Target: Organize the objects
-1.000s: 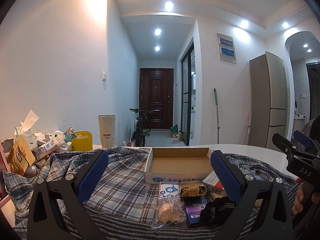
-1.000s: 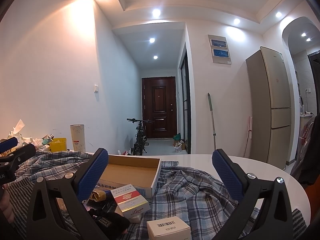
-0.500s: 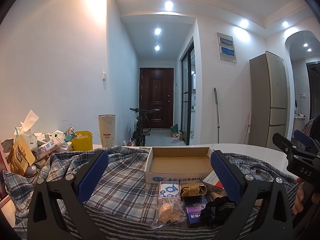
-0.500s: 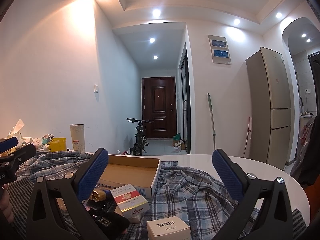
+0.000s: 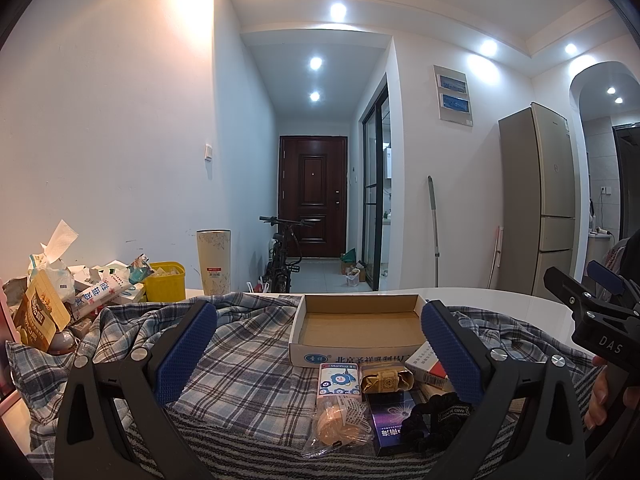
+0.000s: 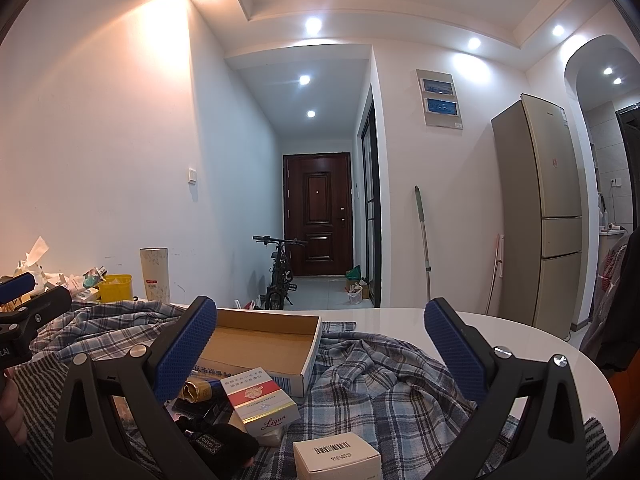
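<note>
Change since earlier frames: none visible; both grippers hold position.
Left gripper (image 5: pixel 318 350): fingers spread wide, grasping nothing.
Right gripper (image 6: pixel 320 350): fingers spread wide, grasping nothing.
Progress: judged not started; shallow open cardboard box (image 5: pixel 360 330) lies empty on plaid cloth (image 5: pixel 240 368).
Remaining: red-and-white cigarette pack (image 6: pixel 262 404), gold foil packet (image 5: pixel 384 378), black fabric scrunchie (image 5: pixel 434 420) lie just before the box.
Left view only: clear-wrapped item (image 5: pixel 340 424), purple box (image 5: pixel 390 424).
Right view only: white barcoded carton (image 6: pixel 336 454), round white table (image 6: pixel 520 344).
</note>
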`<state>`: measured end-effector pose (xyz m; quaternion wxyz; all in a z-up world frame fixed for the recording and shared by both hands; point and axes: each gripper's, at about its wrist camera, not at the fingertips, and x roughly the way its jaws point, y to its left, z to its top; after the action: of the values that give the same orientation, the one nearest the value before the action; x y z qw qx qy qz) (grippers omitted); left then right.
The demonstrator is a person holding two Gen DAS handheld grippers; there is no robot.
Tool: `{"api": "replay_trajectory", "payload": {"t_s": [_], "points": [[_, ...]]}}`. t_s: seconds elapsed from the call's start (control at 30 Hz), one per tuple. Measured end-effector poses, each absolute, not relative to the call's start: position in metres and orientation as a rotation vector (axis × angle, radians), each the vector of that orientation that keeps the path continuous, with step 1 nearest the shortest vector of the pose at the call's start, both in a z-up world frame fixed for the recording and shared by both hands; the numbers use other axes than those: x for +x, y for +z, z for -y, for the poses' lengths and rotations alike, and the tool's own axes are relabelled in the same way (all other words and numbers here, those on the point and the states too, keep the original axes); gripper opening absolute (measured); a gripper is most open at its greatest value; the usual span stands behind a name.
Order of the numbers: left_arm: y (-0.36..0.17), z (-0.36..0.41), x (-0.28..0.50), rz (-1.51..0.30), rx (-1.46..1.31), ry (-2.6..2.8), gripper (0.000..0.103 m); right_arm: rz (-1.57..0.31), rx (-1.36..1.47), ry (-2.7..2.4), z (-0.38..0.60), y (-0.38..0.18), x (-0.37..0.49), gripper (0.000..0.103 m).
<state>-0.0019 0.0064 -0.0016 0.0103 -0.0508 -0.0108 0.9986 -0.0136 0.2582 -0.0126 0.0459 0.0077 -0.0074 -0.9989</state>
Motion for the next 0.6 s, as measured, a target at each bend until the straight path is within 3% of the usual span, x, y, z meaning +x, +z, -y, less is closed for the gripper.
{"api": "replay_trajectory", "payload": {"t_s": [0.6], "points": [[-0.0053,-0.0041,-0.0071,0.049,-0.190,3.123,0.103,0.022,0.047,-3.060,-0.2582,-0.0150,-0.0165,0.103]]}}
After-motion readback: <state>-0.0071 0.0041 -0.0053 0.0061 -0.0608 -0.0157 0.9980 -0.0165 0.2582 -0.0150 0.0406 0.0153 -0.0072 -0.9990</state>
